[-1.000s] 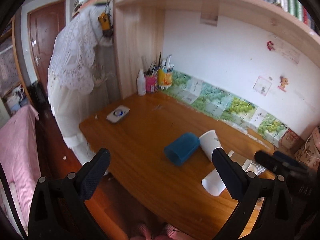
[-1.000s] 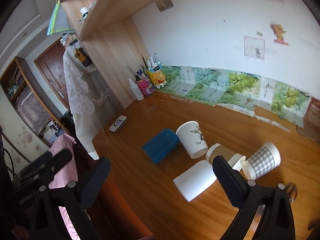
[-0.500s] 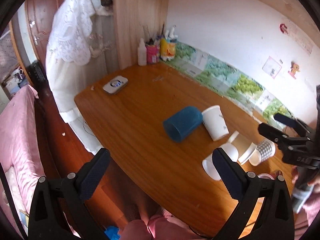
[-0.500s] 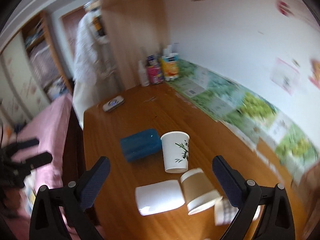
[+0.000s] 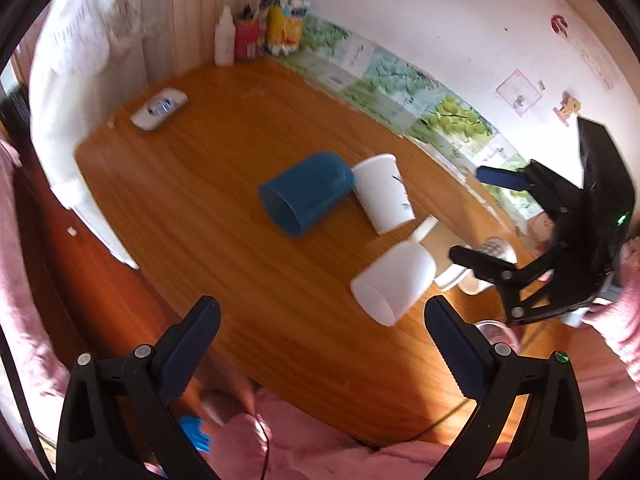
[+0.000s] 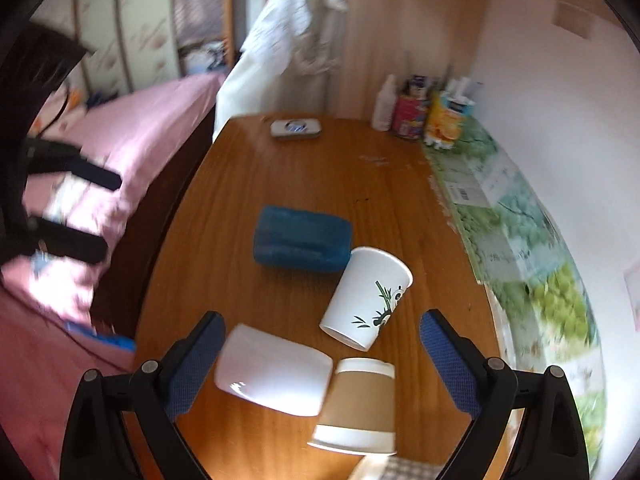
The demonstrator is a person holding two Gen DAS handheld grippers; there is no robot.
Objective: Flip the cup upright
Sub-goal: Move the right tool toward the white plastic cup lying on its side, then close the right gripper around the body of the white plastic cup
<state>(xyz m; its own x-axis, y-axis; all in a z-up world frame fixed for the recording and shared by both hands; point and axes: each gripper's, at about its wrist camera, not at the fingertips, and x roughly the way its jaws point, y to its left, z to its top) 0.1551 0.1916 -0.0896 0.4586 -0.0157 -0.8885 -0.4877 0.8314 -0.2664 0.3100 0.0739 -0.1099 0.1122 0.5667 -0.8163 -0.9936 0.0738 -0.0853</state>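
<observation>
Several cups lie on their sides on the wooden table [image 5: 224, 152]. A blue cup [image 5: 306, 198] [image 6: 302, 238] lies in the middle, touching a white panda-print paper cup [image 5: 384, 194] [image 6: 366, 296]. A plain white cup [image 5: 394, 286] [image 6: 274, 374] lies nearer, beside a brown paper cup [image 6: 358, 406] and a checked cup [image 6: 404, 470]. My left gripper [image 5: 322, 344] is open and empty above the table's near edge. My right gripper [image 6: 322, 356] is open and empty above the white and brown cups; it also shows in the left wrist view [image 5: 486, 216].
A small white device [image 5: 160, 108] [image 6: 295, 128] lies at the far left of the table. A white bottle [image 6: 383, 106] and pen holders [image 5: 266, 32] [image 6: 412, 114] stand in the far corner. A wall [image 5: 440, 20] runs along the table's right side. A pink bed [image 6: 132, 132] is left of the table.
Both grippers have moved closer over the table and tilted down. The right gripper has swung round over the white and brown cups. The cups have not moved.
</observation>
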